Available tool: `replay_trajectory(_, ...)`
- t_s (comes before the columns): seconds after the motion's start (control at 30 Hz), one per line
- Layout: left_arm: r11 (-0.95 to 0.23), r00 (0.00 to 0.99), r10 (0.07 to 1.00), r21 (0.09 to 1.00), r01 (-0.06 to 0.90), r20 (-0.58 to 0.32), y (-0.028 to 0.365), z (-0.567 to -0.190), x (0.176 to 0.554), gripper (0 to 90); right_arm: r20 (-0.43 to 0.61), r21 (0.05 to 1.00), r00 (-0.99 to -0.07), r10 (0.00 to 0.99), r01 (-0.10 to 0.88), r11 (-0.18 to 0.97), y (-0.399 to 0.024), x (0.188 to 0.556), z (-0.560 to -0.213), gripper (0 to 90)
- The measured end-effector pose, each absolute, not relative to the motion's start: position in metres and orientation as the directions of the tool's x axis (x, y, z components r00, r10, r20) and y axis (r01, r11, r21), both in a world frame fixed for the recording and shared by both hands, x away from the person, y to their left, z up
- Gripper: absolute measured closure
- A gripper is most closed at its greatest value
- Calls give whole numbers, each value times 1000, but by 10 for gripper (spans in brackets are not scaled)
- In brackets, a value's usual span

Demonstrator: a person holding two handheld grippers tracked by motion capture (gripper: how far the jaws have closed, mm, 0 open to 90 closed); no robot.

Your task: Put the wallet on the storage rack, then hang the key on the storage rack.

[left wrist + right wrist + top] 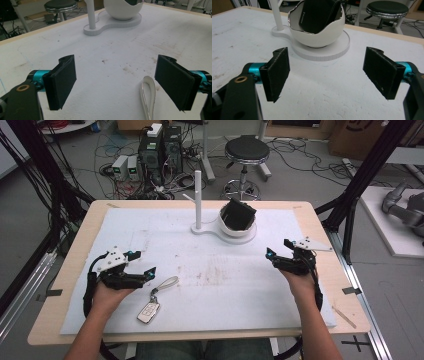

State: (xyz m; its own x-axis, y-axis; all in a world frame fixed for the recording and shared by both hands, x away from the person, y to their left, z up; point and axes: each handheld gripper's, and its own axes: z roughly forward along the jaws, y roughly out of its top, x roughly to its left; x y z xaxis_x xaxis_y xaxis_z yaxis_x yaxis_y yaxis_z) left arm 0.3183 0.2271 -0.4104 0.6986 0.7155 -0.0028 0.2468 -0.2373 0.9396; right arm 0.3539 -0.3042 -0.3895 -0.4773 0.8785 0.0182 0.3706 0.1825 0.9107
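Both grippers sit over the white mat (300, 310) with jaws spread wide, holding nothing. The left gripper (142, 270) is near the bench's left edge, the right gripper (274, 257) near the right edge. A key fob (148, 312) with a grey strap (148, 97) lies just beside the left one, toward the front edge. A black wallet (318, 15) is stuffed in the white bowl (322, 37) on the stand (198, 200) by the far edge.

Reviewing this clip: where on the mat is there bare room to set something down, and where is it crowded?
Bare: the wide middle of the white mat, between the left gripper and right gripper, and the far-left corner. Crowded: the far centre, with the white stand and bowl, and by the key fob near the left gripper.
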Motion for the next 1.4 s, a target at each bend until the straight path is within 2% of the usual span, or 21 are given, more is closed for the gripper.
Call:
replay_trajectory(0.43,-240,712,703,939,246,-7,226,-410,313,174,-5,906,-457,889,374,197,-300,365,-398,208)
replay_trajectory(0.83,-243,715,699,939,245,-6,223,-410,313,174,14,913,-444,896,372,170,-306,364,-397,208)
replay_trajectory(1.27,-295,735,678,916,270,2,210,-415,311,174,9,910,-459,889,373,183,-303,365,-398,208)
replay_trajectory(1.4,-350,752,659,887,303,3,203,-422,310,174,17,910,-458,889,376,176,-304,365,-398,208)
